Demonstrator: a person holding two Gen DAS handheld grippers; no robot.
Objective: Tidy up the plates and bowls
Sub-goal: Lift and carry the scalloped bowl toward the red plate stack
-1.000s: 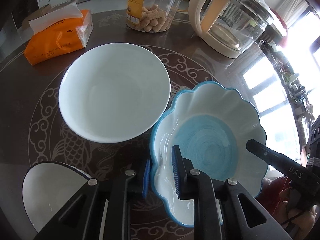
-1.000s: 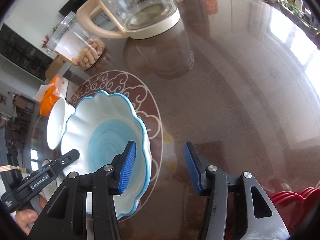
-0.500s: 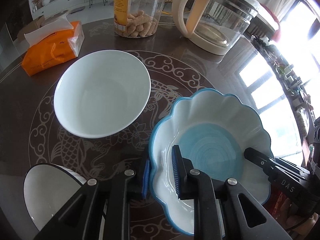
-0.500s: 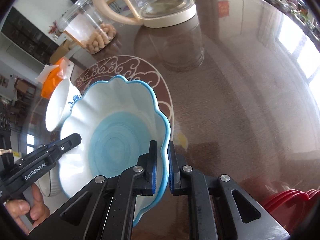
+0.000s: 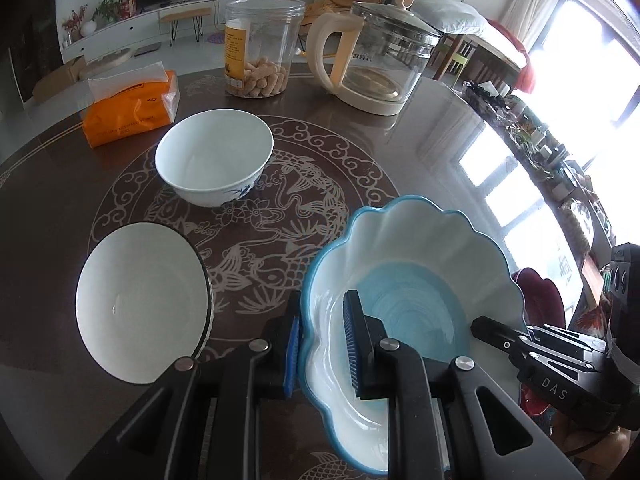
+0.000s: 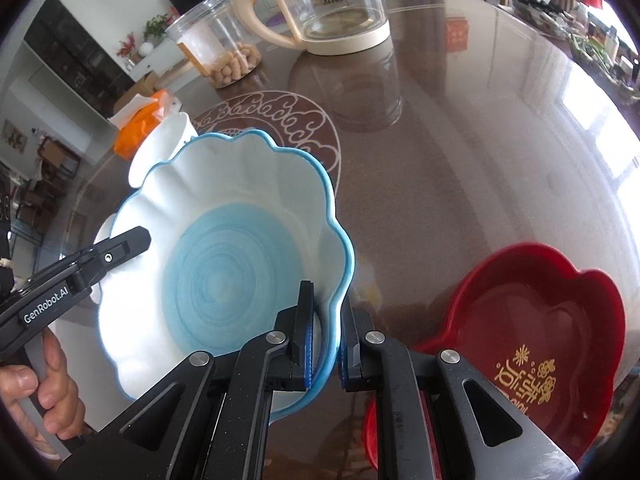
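A scalloped bowl, white with a blue rim and blue centre [image 5: 412, 292] [image 6: 224, 264], is held above the table between both grippers. My left gripper [image 5: 320, 344] straddles its near rim, one pad outside and one inside, with a gap at the inner pad. My right gripper [image 6: 323, 344] is shut on the opposite rim. A white bowl with blue flowers [image 5: 214, 156] and a dark-rimmed white bowl [image 5: 140, 304] stand on the table to the left. A red scalloped bowl with gold characters [image 6: 532, 320] lies to the right.
At the back of the round brown table [image 5: 48, 200] stand an orange tissue pack [image 5: 128, 112], a clear jar of snacks [image 5: 262, 48] and a glass kettle with a cream handle [image 5: 380, 56]. The table's right side [image 6: 500, 132] is glossy and bare.
The scalloped bowl has risen and come toward me, off the table. The right gripper closed on its rim a second ago and still holds it. The white bowls now look farther away.
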